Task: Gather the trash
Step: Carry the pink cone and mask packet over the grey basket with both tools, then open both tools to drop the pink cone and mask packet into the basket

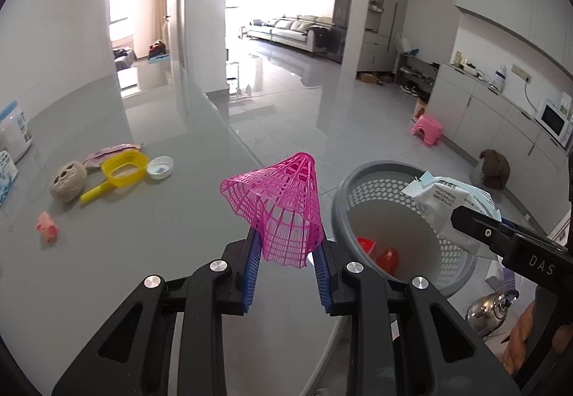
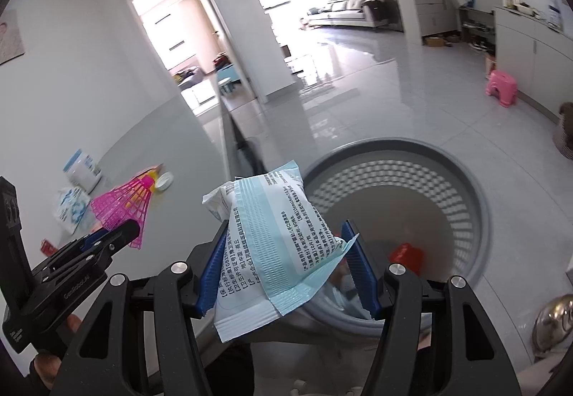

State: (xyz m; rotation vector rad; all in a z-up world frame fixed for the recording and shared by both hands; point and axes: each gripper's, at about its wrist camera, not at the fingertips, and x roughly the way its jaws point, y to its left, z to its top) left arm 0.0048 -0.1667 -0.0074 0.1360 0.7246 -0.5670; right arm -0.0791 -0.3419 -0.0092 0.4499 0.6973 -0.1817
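My left gripper (image 1: 286,252) is shut on a pink plastic shuttlecock (image 1: 283,206), held over the grey table's (image 1: 150,234) right edge, just left of the grey perforated bin (image 1: 462,274). From the right wrist the same shuttlecock (image 2: 123,208) and left gripper (image 2: 121,229) show at the left. My right gripper (image 2: 286,252) is shut on a white and light-blue printed packet (image 2: 265,249), carried near the bin's (image 2: 462,195) left rim. In the left wrist view that packet (image 1: 447,202) hangs above the bin's right rim. Red items (image 1: 388,258) lie on the bin's bottom.
On the table's left part lie a yellow scoop (image 1: 121,172), a white lid (image 1: 160,167), a pink wrapper (image 1: 111,153), a twine ball (image 1: 68,181), a pink pig toy (image 1: 47,227) and a white canister (image 1: 14,134). A pink stool (image 1: 427,129) and a metal kettle (image 1: 490,310) stand on the floor.
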